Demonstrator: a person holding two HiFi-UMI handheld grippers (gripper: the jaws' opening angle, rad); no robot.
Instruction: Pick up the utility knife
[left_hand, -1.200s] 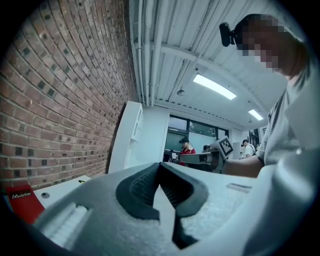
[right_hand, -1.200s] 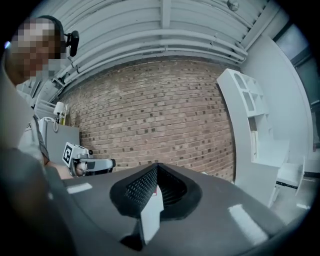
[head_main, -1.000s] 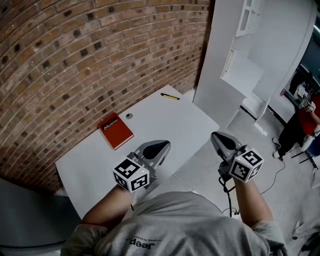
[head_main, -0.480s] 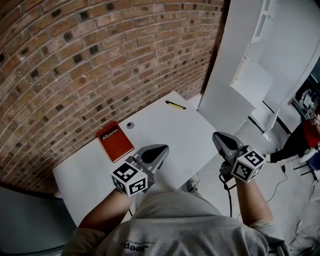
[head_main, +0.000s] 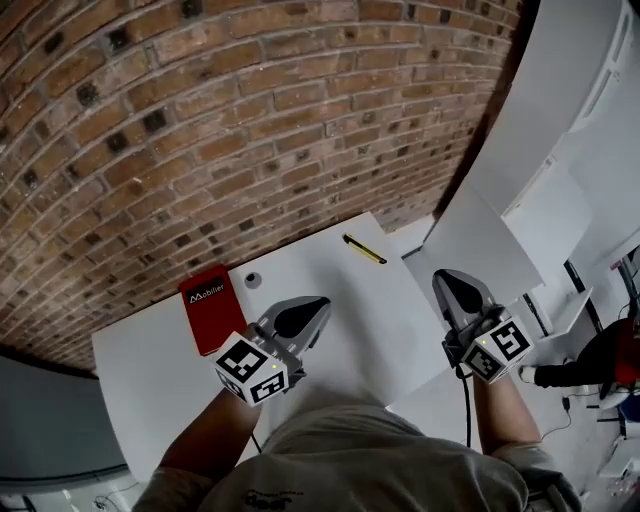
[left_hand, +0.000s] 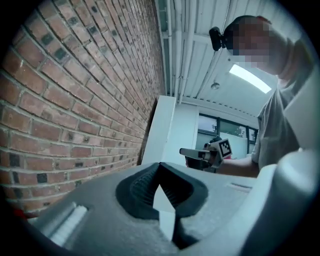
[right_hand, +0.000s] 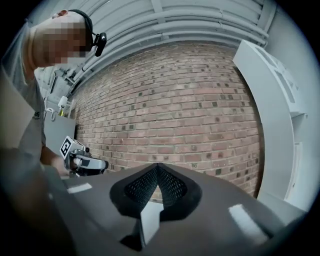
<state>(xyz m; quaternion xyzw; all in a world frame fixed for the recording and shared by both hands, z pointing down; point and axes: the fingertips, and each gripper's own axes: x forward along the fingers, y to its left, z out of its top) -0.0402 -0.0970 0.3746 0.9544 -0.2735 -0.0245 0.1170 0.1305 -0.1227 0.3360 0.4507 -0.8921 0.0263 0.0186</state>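
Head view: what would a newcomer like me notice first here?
The brick wall fills the top. Below it, a white table carries a red book at left and a yellow utility knife near its far right corner. Nearest the camera, the left gripper and right gripper, both shut, point toward the wall.

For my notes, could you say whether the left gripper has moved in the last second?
Yes. The left gripper has moved toward the brick wall: its tip, earlier short of the red book's near end, is now about level with it.
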